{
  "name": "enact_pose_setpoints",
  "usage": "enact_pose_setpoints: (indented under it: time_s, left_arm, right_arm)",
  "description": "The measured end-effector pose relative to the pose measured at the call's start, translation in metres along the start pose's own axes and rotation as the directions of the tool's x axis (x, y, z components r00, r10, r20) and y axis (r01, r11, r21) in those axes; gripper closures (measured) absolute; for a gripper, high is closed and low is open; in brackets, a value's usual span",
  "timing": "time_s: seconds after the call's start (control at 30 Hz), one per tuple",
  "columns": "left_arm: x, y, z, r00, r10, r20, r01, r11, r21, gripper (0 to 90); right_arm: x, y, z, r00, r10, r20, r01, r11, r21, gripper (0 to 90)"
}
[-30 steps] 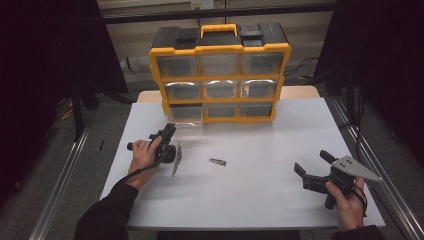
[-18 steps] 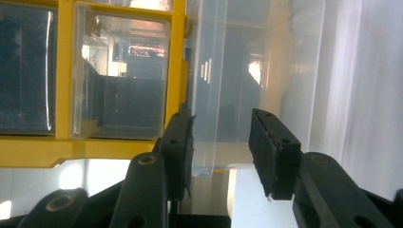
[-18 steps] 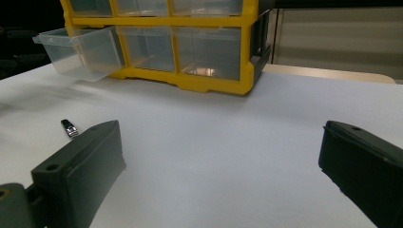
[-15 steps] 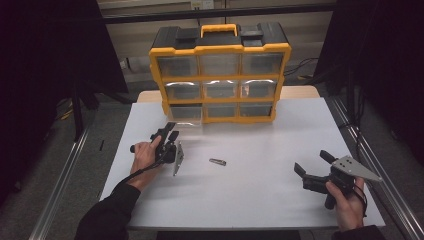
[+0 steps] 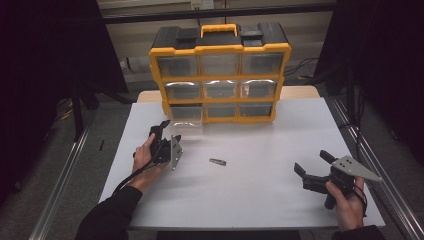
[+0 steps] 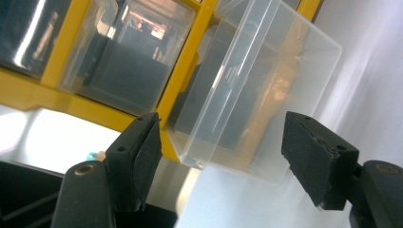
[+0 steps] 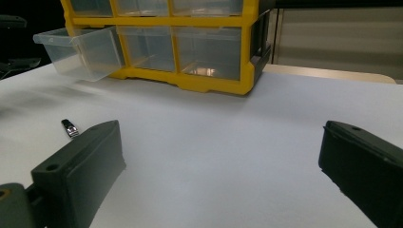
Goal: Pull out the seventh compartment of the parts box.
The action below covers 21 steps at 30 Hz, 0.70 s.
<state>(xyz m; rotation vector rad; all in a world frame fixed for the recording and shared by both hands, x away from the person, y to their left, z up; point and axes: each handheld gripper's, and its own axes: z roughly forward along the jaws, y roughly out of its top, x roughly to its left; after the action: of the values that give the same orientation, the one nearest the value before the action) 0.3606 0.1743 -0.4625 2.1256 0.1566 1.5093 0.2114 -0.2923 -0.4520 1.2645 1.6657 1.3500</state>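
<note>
1. The clear plastic drawer (image 6: pixel 247 95) is a see-through, straight-walled box, pulled partway out of the bottom-left slot of the yellow organizer (image 5: pixel 220 75); I see nothing inside it.
2. From the right tool view the same drawer (image 7: pixel 78 50) juts out over the white bench (image 5: pixel 260 190), its front end clear of the frame.
3. The left tool (image 5: pixel 167 131) sits just in front of that drawer; its jaws have just been opening and now stand apart on either side of the drawer's front corner, pads off the plastic.
4. The organizer has nine clear drawers in three rows under a black lid with a yellow handle; the other eight are pushed in and their contents are too dim to tell.
5. A small metal clip (image 5: pixel 217 161) lies on the bench between the tools.
6. The right tool (image 5: pixel 312 165) rests near the bench's right edge, jaws wide, gripping nothing.
</note>
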Motion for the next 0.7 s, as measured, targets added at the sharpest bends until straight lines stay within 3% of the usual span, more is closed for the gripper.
enact_pose_setpoints:
  time_s: [0.03, 0.13, 0.17, 0.27, 0.3, 0.37, 0.43, 0.5, 0.57, 0.7]
  left_arm:
    - [0.001, 0.001, 0.000, 1.0000, -0.002, -0.001, 0.002, 1.0000, -0.008, 27.8]
    - [0.003, 0.001, -0.002, 0.9974, -0.070, 0.018, 0.070, 0.9973, 0.020, 23.5]
    - [0.004, 0.001, -0.001, 0.9936, -0.109, 0.028, 0.109, 0.9940, 0.014, 21.6]
    - [0.006, 0.000, -0.002, 0.9830, -0.176, 0.053, 0.174, 0.9841, 0.034, 17.6]
    - [0.006, 0.000, -0.002, 0.9749, -0.214, 0.062, 0.211, 0.9765, 0.043, 16.4]
    - [0.009, 0.001, -0.003, 0.9692, -0.238, 0.065, 0.236, 0.9712, 0.036, 15.1]
    - [0.010, 0.001, -0.004, 0.9450, -0.312, 0.097, 0.309, 0.9499, 0.045, 14.9]
    - [0.013, 0.001, -0.006, 0.9260, -0.357, 0.122, 0.353, 0.9340, 0.057, 13.5]
    - [0.014, 0.001, -0.006, 0.8987, -0.415, 0.141, 0.411, 0.9097, 0.058, 13.0]
    - [0.016, -0.001, -0.009, 0.8252, -0.535, 0.180, 0.535, 0.8431, 0.056, 12.4]
  right_arm:
    - [0.000, 0.000, 0.000, 1.0000, 0.000, 0.003, 0.000, 1.0000, -0.001, 0.7]
    - [0.000, 0.000, 0.000, 1.0000, -0.001, 0.003, 0.001, 1.0000, 0.000, 0.7]
    - [0.000, 0.000, 0.000, 1.0000, -0.003, 0.002, 0.003, 1.0000, -0.002, 0.7]
    - [0.000, 0.000, 0.000, 1.0000, -0.005, 0.001, 0.005, 1.0000, 0.002, 0.7]
    - [0.000, 0.000, 0.000, 1.0000, -0.005, 0.000, 0.005, 1.0000, 0.002, 0.7]
    - [0.000, 0.000, 0.000, 1.0000, -0.006, 0.002, 0.006, 1.0000, 0.000, 0.7]
    - [0.000, 0.000, 0.000, 1.0000, -0.007, 0.001, 0.007, 1.0000, 0.001, 0.7]
    - [0.000, 0.000, 0.000, 1.0000, -0.007, 0.002, 0.007, 1.0000, 0.000, 0.7]
    - [0.000, 0.000, 0.000, 1.0000, -0.007, 0.002, 0.007, 1.0000, 0.000, 0.7]
    - [0.000, 0.000, 0.000, 1.0000, -0.007, 0.002, 0.007, 1.0000, 0.000, 0.7]
